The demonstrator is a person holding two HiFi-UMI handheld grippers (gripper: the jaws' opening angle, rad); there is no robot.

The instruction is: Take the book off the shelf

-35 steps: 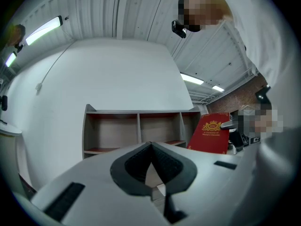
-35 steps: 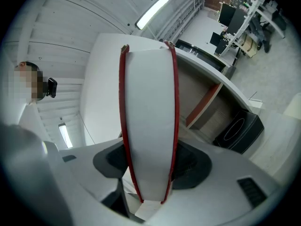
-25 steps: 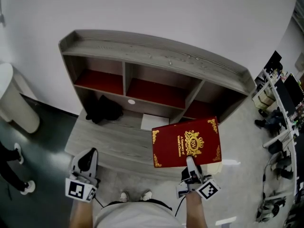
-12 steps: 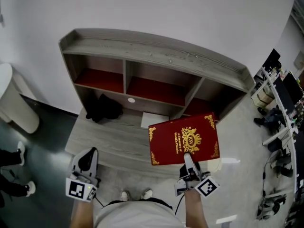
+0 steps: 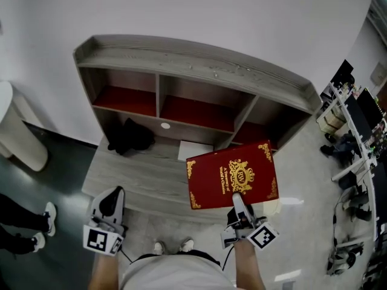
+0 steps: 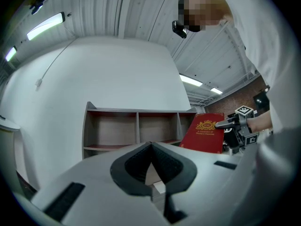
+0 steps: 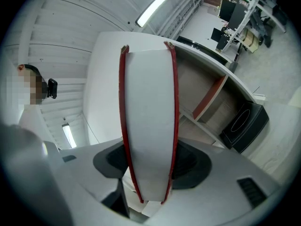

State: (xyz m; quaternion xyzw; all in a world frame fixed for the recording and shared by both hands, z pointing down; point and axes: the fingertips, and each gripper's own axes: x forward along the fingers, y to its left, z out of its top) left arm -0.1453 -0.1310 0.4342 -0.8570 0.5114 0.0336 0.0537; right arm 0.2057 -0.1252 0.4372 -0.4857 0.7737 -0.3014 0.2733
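Note:
A red book [image 5: 233, 175] with gold print is held flat over the front right of the grey shelf unit [image 5: 199, 62], outside its compartments. My right gripper [image 5: 238, 205] is shut on the book's near edge. In the right gripper view the white page block [image 7: 148, 121] stands between two red covers, clamped in the right gripper [image 7: 148, 175]. My left gripper [image 5: 109, 205] hangs low at the left, shut and empty. In the left gripper view the left gripper [image 6: 151, 147] has its jaws together, and the book [image 6: 207, 132] shows at the right.
A black bundle [image 5: 130, 136] and a white sheet [image 5: 195, 151] lie on the shelf unit's lower ledge. A white bin [image 5: 18, 132] stands at the left, with a person's feet [image 5: 36, 225] near it. Desks with monitors [image 5: 357, 119] line the right side.
The book and my right gripper have shifted slightly left and toward me. The feet at the left edge have moved. The left gripper has stayed put.

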